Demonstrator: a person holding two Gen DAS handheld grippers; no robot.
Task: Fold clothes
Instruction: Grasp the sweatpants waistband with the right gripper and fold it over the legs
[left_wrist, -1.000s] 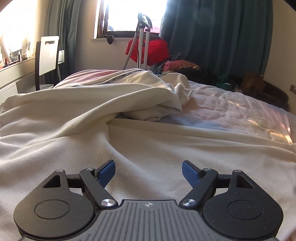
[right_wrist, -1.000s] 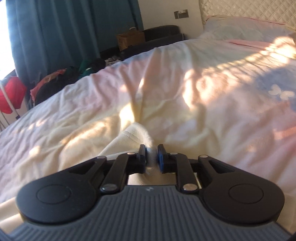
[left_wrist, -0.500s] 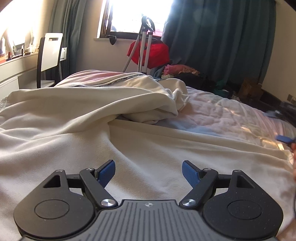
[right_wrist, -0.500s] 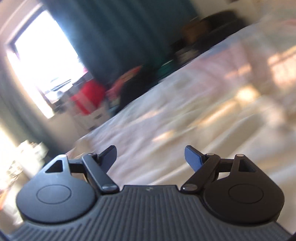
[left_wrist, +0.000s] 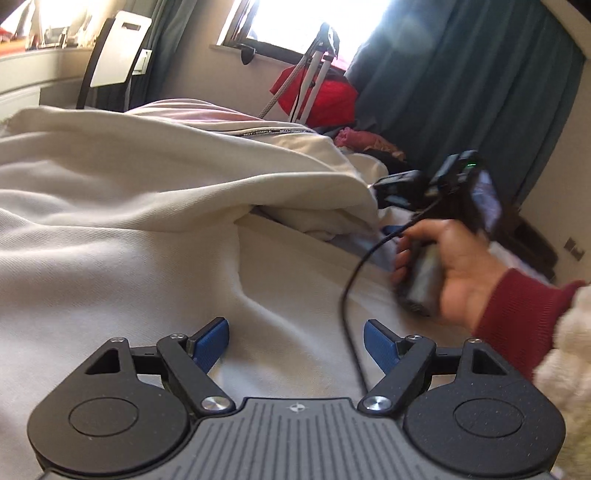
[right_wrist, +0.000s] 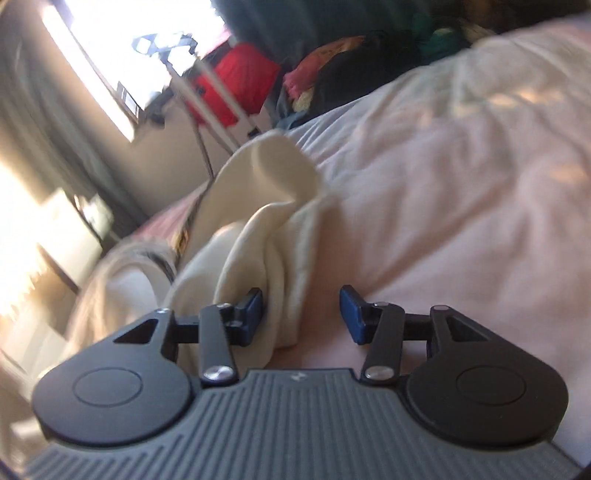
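Fold barely begun: my left gripper hangs wide apart over the cream garment, lower centre; my right gripper, jaws just closing, straddles a bunched cream fold, unclamped.

Cream garment, rumpled, spread on bed

Home bedroom: a bed with a pale pink quilted cover fills both views, cream clothes heaped on it. Teal curtains hang by a sunlit window; a white-backed chair stands at a desk, and a red bag and a clothes pile sit beside the bed
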